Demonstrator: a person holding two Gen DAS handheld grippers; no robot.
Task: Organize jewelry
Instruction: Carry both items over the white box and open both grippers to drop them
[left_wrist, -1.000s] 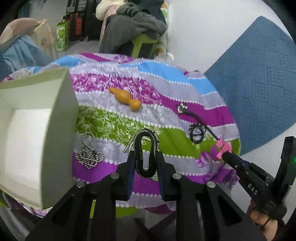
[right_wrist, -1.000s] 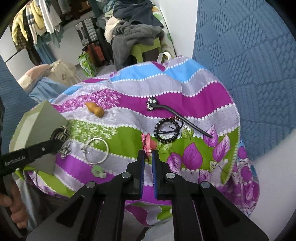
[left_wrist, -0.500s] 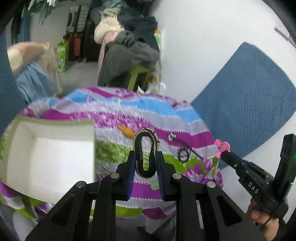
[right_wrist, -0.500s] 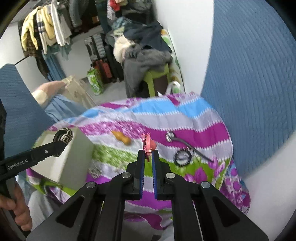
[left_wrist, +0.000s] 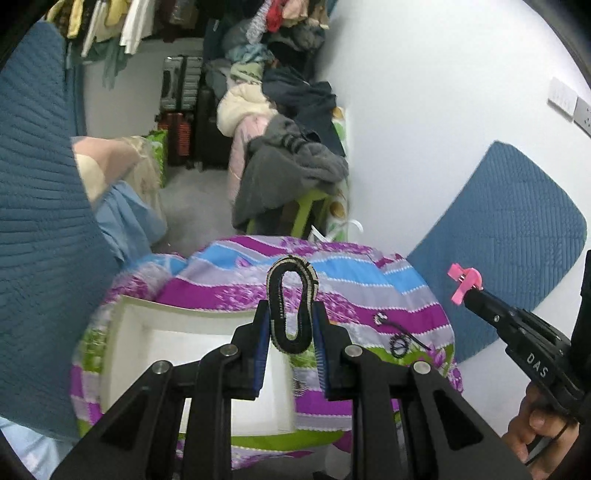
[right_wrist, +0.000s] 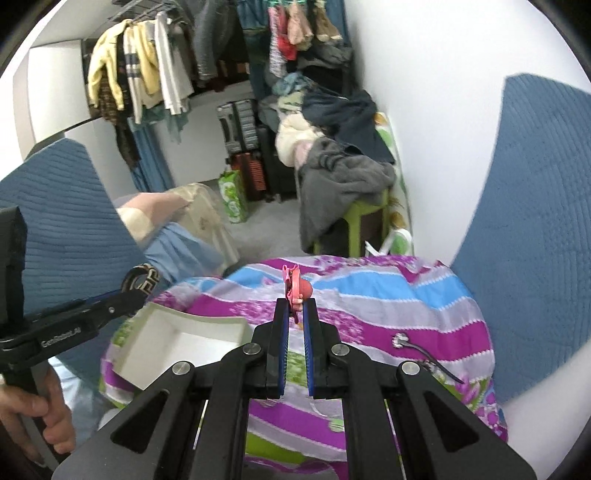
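Black-and-cream bracelet (left_wrist: 291, 306), grasped in the left gripper (left_wrist: 290, 332) jaws, and pink hair clip (right_wrist: 295, 288), clenched in the right gripper (right_wrist: 294, 325), both now lifted off the striped counter (left_wrist: 369, 291), likely bound for the white box (left_wrist: 184, 343) at 8 o'clock.

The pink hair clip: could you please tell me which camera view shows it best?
The right wrist view shows the pink hair clip best: it sits centred and close, pinched in the right claw. In the left wrist view the same clip appears only as a small shape at that claw's tip, off to the side.
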